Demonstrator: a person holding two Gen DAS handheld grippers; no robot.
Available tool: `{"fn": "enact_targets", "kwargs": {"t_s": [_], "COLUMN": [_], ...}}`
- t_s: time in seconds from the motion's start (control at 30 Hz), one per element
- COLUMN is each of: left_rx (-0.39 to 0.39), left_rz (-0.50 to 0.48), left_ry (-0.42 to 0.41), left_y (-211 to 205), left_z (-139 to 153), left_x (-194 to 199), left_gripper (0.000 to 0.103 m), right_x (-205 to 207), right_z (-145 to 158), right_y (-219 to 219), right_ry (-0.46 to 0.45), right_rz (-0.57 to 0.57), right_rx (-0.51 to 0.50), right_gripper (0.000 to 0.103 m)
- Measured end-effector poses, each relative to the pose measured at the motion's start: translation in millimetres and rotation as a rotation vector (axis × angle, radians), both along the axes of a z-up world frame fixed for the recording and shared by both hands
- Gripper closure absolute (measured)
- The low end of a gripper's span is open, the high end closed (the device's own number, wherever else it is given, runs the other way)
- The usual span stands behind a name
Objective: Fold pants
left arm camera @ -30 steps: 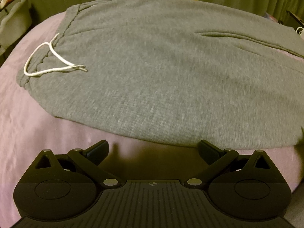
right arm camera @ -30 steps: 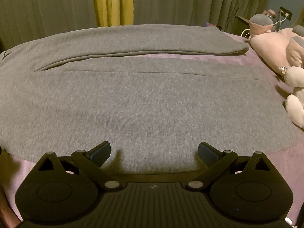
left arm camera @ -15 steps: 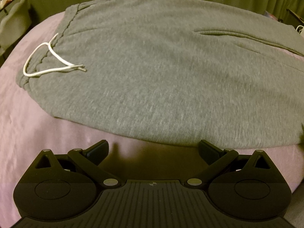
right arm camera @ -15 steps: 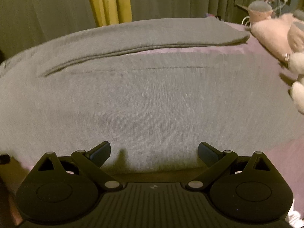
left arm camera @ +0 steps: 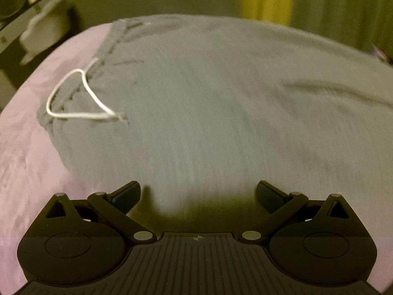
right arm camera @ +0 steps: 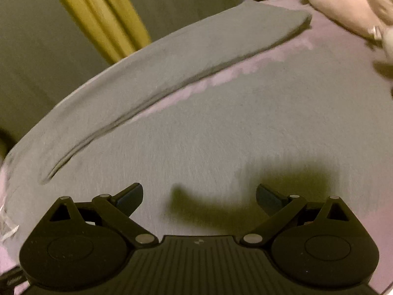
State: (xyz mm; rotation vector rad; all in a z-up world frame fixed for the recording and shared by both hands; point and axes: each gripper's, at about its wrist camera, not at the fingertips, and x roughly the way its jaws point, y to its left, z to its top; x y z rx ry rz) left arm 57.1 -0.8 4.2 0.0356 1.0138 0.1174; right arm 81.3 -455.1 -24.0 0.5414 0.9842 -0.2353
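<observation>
Grey sweatpants (left arm camera: 221, 103) flat on lilac bed (left arm camera: 22, 162), drawstring (left arm camera: 73, 98) at 10 o'clock; left tool (left arm camera: 197, 194) and right tool (right arm camera: 199, 195) spread wide, empty.

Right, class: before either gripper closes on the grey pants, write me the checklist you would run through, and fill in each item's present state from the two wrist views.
1. Left gripper open, nothing held: ok.
2. Right gripper open, nothing held: ok.
3. Grey pants spread flat on the purple bedcover: ok.
4. White drawstring lying at the waistband, away from the left gripper: ok.
5. The two legs lie apart, a strip of bedcover between them: ok.
6. Views sharp enough to pick an edge to grasp: not ok, both are motion-blurred.
</observation>
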Motion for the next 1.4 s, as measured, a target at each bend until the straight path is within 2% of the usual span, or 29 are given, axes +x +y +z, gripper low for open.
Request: {"fn": "enact_targets", "kwargs": {"t_s": [0.1, 0.17, 0.2, 0.27, 0.33, 0.4, 0.53, 0.57, 0.63, 0.7, 0.77, 0.87, 0.9, 0.97, 1.0, 1.03, 1.1, 1.17, 1.27, 1.33, 1.4], "left_rx": [0.01, 0.068, 0.104, 0.13, 0.098, 0.096, 0.128, 0.131, 0.132, 0.137, 0.153, 0.173, 0.178, 0.181, 0.183, 0.185, 0.179, 0.158, 0.126, 0.107, 0.095], "left_rz": [0.098, 0.173, 0.185, 0.221, 0.267, 0.302, 0.316, 0.316, 0.317, 0.322, 0.32, 0.316, 0.312, 0.311, 0.31, 0.308, 0.307, 0.316, 0.329, 0.338, 0.35], "left_ry": [-0.114, -0.236, -0.256, -0.233, -0.21, -0.227, -0.25, -0.244, -0.25, -0.257, -0.263, -0.263, -0.266, -0.269, -0.271, -0.271, -0.272, -0.269, -0.261, -0.258, -0.259], "left_y": [3.9, 11.4, 15.0, 25.4, 35.4, 39.8, 41.2, 40.8, 42.0, 41.1, 36.1, 32.7, 32.0, 31.9, 31.7, 31.4, 32.0, 34.5, 38.2, 40.4, 41.0], "left_z": [-2.6, -12.9, -18.9, -26.1, -30.7, -33.5, -39.7, -41.6, -41.9, -42.2, -43.9, -47.0, -46.8, -47.6, -48.2, -48.7, -48.5, -48.0, -47.1, -46.6, -46.4], "left_x": [25.7, 28.3, 28.8, 37.6, 44.4, 46.6, 53.3, 55.7, 57.4, 57.4, 56.0, 57.0, 56.6, 56.7, 56.8, 56.8, 57.0, 57.7, 58.5, 58.3, 57.6], "left_gripper": [0.0, 0.0, 0.0, 0.0, 0.0, 0.0, 0.0, 0.0, 0.0, 0.0, 0.0, 0.0, 0.0, 0.0, 0.0, 0.0, 0.0, 0.0, 0.0, 0.0, 0.0], "right_x": [67.3, 112.0, 136.4, 183.6, 229.9, 267.9, 322.0, 331.6, 351.2, 367.2, 378.2, 382.0, 380.8, 377.8, 377.3, 375.7, 364.7, 343.6, 288.2, 229.5, 168.3], "right_z": [16.7, 25.1, 28.2, 31.4, 27.4, 18.7, -8.2, -11.5, -17.1, -23.1, -30.9, -51.7, -56.4, -58.8, -58.2, -55.5, -47.2, -37.9, -24.0, -13.6, -10.4], "right_y": [-13.3, -22.0, -26.0, -31.1, -33.5, -35.5, -52.1, -55.4, -60.1, -67.4, -78.1, -88.6, -91.0, -91.7, -92.5, -93.5, -101.9, -111.3, -120.4, -123.2, -119.0], "right_ry": [0.015, 0.017, 0.015, 0.014, 0.014, 0.034, 0.078, 0.07, 0.074, 0.085, 0.095, 0.152, 0.146, 0.124, 0.119, 0.107, 0.07, 0.01, -0.091, -0.177, -0.204], "right_rz": [-0.016, -0.044, -0.058, -0.092, -0.108, -0.129, -0.24, -0.26, -0.297, -0.322, -0.351, -0.407, -0.405, -0.396, -0.375, -0.352, -0.333, -0.313, -0.28, -0.286, -0.285], "right_rx": [-0.039, -0.051, -0.057, -0.105, -0.17, -0.223, -0.185, -0.169, -0.175, -0.193, -0.165, -0.131, -0.142, -0.153, -0.161, -0.168, -0.122, -0.059, 0.019, 0.079, 0.094], "right_gripper": [0.004, 0.004, 0.005, 0.013, 0.03, 0.043, 0.043, 0.041, 0.028, 0.026, 0.026, 0.026, 0.025, 0.031, 0.046, 0.071, 0.095, 0.096, 0.096, 0.098, 0.101]}}
